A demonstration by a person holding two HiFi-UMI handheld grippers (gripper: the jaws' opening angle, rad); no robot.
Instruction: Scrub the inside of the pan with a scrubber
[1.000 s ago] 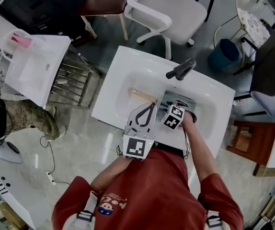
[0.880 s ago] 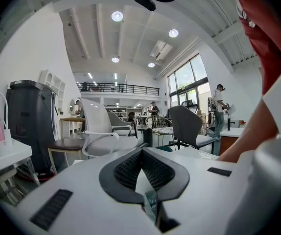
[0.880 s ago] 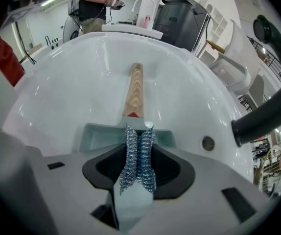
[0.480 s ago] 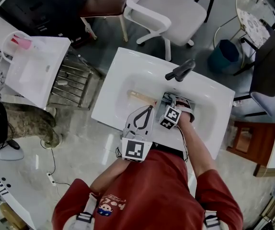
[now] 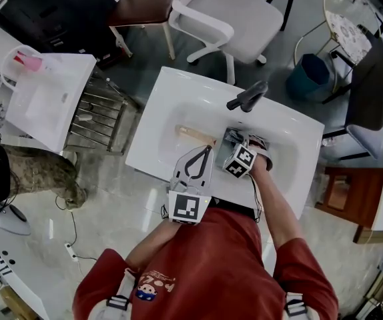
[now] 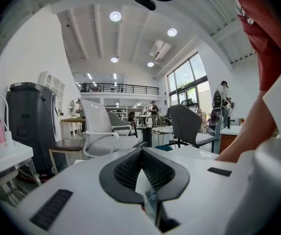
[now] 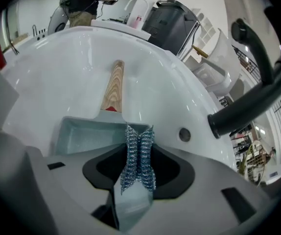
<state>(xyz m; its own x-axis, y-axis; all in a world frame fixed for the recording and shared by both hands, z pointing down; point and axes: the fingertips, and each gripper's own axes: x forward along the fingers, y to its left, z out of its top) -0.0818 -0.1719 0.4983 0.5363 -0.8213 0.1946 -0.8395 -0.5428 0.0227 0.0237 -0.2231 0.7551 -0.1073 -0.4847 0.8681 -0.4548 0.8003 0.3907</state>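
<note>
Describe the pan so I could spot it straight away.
Find the white sink with the black tap. In its basin lies the pan: square, pale blue-grey, with a light wooden handle, the only such thing there. The right gripper holds a metal scrubber close over it.

The scrubber [image 7: 138, 155] is shiny blue and silver mesh. The pan [image 7: 77, 133] is pale blue-green, and its handle [image 7: 113, 87] is light striped wood with a red end. The sink [image 7: 57, 67] is white. The tap [image 7: 248, 106] is black. The left gripper [image 6: 141, 153] and the right gripper [image 7: 138, 131] are white with black pads.
</note>
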